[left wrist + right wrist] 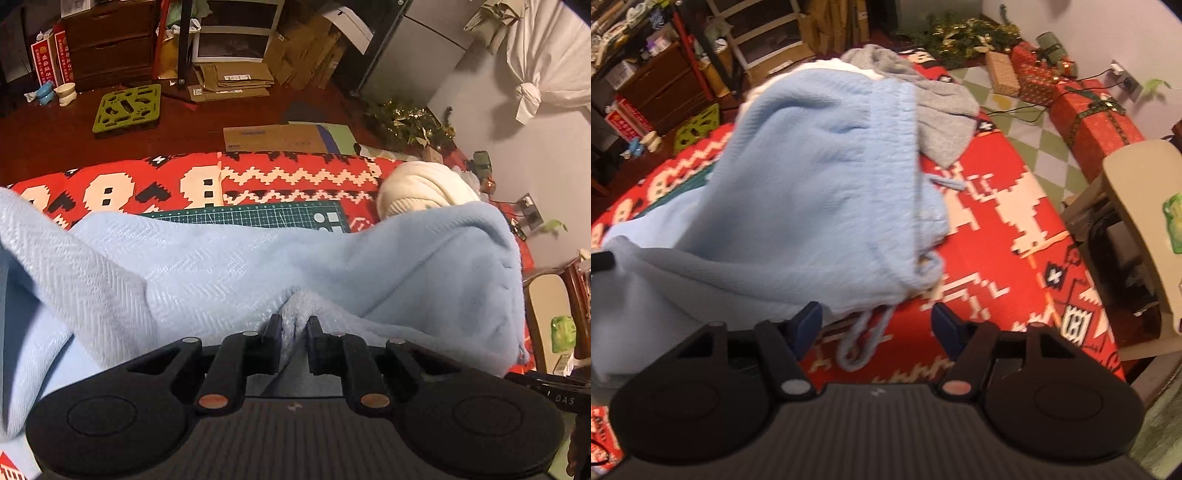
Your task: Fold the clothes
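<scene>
Pale blue fleece, the garment (229, 266) lies bunched across the red patterned cloth (295, 173), partly over a green cutting mat (258, 216), with a white bundle (424, 192) beyond it. The left gripper (294, 325) is clamped on a pinched ridge of the fabric. The right gripper (875, 321) stands apart with nothing pressed between its pads; a drawstring loop (860, 343) lies in the gap, below the waistband hem (897, 273). Judging by the drape, the garment is light, soft and floppy, likely to sag and slide rather than hold a crease. The thicker waistband edge looks the firmest place to grip; the drawstring alone would probably slip.
</scene>
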Available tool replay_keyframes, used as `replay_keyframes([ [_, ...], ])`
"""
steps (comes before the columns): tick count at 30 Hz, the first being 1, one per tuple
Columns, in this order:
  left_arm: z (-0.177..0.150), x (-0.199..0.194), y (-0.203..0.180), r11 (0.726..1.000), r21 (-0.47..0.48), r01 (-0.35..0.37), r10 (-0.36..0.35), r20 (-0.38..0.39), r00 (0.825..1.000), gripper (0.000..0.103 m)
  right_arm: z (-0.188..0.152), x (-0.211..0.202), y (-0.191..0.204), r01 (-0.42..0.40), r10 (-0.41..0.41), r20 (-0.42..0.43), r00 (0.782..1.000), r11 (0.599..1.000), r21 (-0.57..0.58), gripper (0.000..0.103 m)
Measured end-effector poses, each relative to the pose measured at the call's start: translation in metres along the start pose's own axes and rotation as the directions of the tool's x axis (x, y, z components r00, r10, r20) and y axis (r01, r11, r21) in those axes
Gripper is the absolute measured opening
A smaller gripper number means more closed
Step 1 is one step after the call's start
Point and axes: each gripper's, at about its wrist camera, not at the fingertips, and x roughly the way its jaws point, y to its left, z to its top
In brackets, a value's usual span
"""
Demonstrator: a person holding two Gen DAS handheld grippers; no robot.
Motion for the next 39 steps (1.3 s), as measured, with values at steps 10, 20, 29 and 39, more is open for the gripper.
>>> replay_keyframes([
  [10, -0.009, 0.004, 0.009, 0.999, -0.030, 0.038, -0.038, -0.025, 0.999, 0.013, 0.028, 0.014, 0.006, -0.067, 0.081, 0.093, 0.992, 0.988, -0.139, 0.056],
  [20, -0.015, -0.024, 0.008, 0.995, -0.079, 0.067, -0.066, 0.009, 0.998, 0.013, 0.051, -0.013, 0.011, -0.098, 0.113, 0.137, 0.984, 0.988, -0.117, 0.015],
  [29, -0.017, -0.016, 0.010, 0.995, -0.083, 0.060, -0.060, 0.003, 0.998, 0.013, 0.041, 0.037, -0.024, -0.133, 0.133, 0.017, 0.991, 0.991, 0.023, 0.068],
  [39, -0.023, -0.033, 0.009, 0.992, -0.120, 0.039, -0.033, 0.053, 0.998, 0.012, 0.052, 0.017, -0.009, -0.236, 0.236, 0.071, 0.969, 0.972, -0.007, 0.020],
])
